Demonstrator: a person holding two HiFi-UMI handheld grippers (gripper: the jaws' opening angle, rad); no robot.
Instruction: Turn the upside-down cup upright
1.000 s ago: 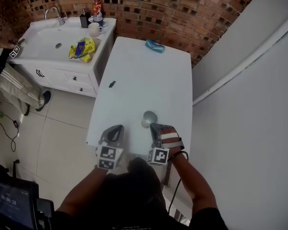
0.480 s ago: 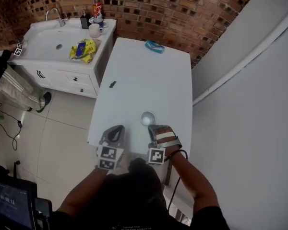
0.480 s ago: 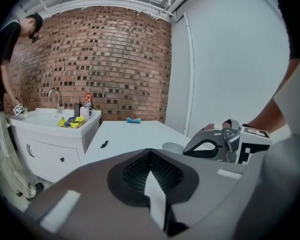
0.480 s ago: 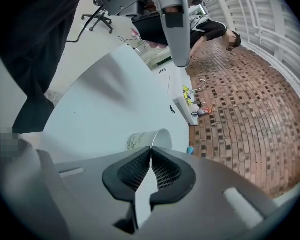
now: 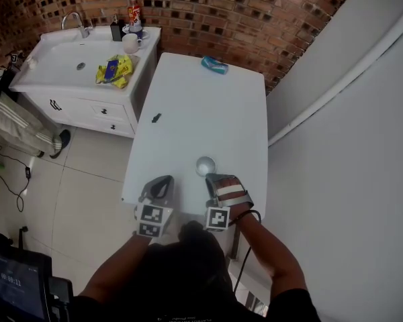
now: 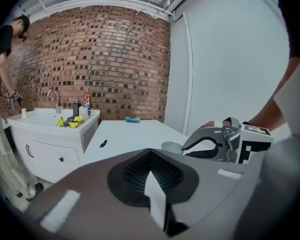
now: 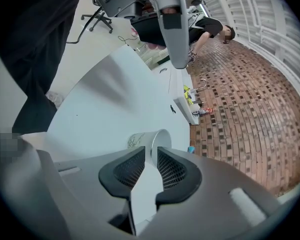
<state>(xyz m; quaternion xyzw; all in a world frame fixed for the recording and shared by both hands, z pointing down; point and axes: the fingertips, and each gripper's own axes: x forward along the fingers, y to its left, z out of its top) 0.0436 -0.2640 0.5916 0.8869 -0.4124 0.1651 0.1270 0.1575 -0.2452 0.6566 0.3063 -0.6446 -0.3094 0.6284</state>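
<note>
- White table (image 5: 188, 99): the top is bare from the cup to the far end. Its left edge drops to floor tiles, and a wall runs close along the right.
- Sink cabinet (image 5: 50, 62): far left, well apart, no concern.
- Right gripper (image 5: 211, 178): rolled over, pads pinching the cup's wall at the rim with only a thin slit between them. I'd check the base sits flat before releasing, then back straight out so no pad drags the rim.
- Left gripper (image 5: 162, 183): pressed together, empty, parked by the near edge.
- Cup (image 5: 205, 166): near end of the table, mouth looks up. Don't nudge it toward the edge.
</note>
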